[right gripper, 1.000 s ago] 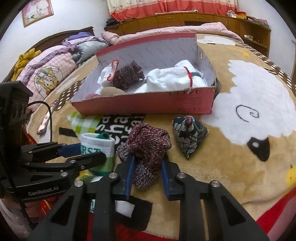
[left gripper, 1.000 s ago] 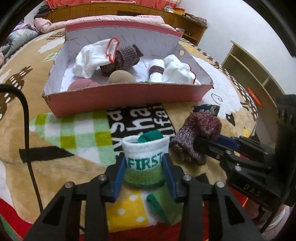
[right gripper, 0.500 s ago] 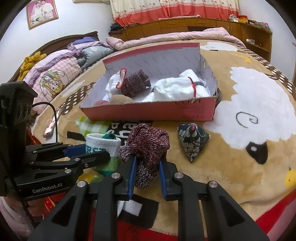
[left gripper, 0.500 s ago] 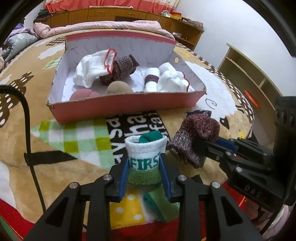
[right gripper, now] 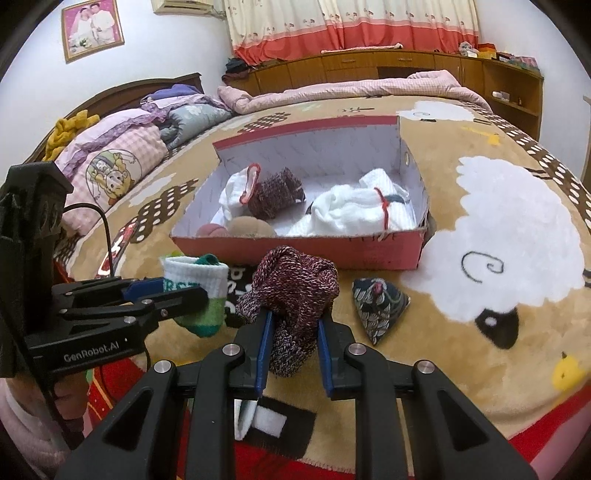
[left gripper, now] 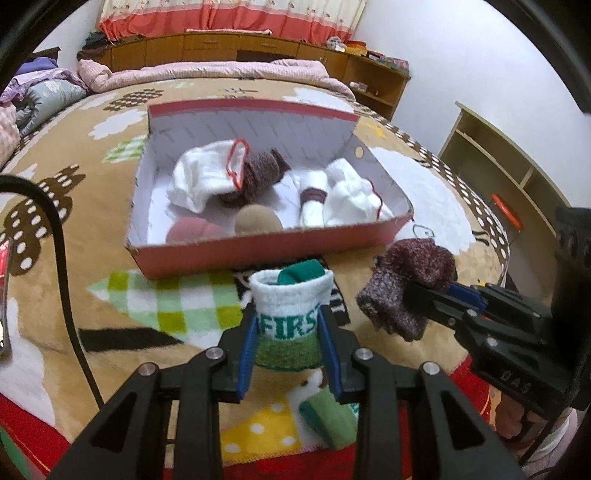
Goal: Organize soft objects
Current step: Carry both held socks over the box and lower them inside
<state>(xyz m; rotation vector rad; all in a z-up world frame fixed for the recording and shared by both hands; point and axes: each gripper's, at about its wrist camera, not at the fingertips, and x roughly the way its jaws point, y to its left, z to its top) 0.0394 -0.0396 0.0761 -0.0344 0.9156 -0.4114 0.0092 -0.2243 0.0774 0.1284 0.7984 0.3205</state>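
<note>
nubby knit sock [right gripper: 295, 291], matt cardboard box [right gripper: 295, 245]

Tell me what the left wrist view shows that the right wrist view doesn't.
Only the left wrist view shows the wooden shelf unit by the wall, the maroon-banded white sock roll in the box, and the green sock tail hanging under the left claw.

Only the right wrist view shows the patterned triangular pouch on the blanket, the pillows and the framed photo.

Both show the red shoebox, the left claw shut on the FIRST sock, and the right claw shut on the maroon knit sock.
</note>
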